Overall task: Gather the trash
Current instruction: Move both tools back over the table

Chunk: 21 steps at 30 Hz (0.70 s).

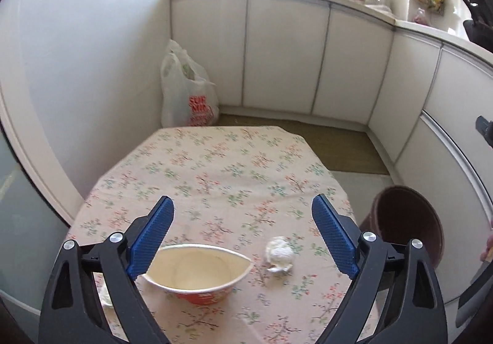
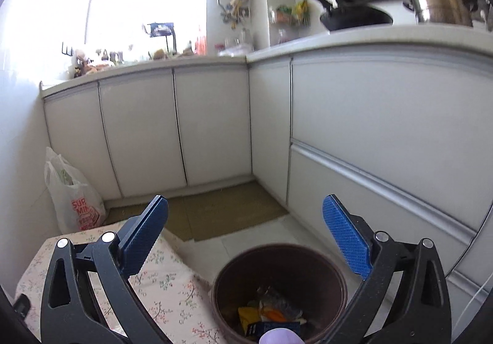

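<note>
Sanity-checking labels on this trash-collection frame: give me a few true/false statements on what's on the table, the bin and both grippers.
1. A crumpled tissue lies on the floral tablecloth. True.
2. The paper bowl is full of noodles. False: it looks empty.
3. The brown bin already holds trash. True.
4. The left gripper is clamped on the bowl. False: its jaws stand wide open, holding nothing.
5. The right gripper is open and empty, above the bin. True.
6. The white plastic bag sits on the table. False: it stands on the floor beyond it.
</note>
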Motion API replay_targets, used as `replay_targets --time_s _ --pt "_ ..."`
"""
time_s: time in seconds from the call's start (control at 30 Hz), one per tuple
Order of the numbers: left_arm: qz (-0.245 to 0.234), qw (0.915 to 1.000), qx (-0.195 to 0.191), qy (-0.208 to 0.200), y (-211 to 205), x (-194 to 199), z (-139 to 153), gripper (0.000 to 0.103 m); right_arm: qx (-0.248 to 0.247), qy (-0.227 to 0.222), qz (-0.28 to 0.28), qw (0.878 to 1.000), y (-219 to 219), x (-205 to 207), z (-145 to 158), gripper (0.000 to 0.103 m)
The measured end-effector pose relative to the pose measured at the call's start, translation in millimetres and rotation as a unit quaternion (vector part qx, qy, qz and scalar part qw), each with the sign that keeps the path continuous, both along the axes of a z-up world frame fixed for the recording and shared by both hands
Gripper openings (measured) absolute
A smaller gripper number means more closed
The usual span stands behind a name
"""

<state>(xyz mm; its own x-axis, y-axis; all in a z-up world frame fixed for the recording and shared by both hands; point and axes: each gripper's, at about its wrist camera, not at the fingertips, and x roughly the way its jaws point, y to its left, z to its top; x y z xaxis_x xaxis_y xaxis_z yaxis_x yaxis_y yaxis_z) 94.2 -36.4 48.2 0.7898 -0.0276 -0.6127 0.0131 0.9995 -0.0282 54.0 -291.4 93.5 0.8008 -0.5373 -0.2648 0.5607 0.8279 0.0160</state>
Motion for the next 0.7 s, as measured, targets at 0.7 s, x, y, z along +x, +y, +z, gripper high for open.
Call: replay_targets --time_s 0.7 --pt "0.226 0.8542 -0.342 0.320 235 -1 -160 0.095 0.052 0.195 0.244 0.948 114 51 -81 0.096"
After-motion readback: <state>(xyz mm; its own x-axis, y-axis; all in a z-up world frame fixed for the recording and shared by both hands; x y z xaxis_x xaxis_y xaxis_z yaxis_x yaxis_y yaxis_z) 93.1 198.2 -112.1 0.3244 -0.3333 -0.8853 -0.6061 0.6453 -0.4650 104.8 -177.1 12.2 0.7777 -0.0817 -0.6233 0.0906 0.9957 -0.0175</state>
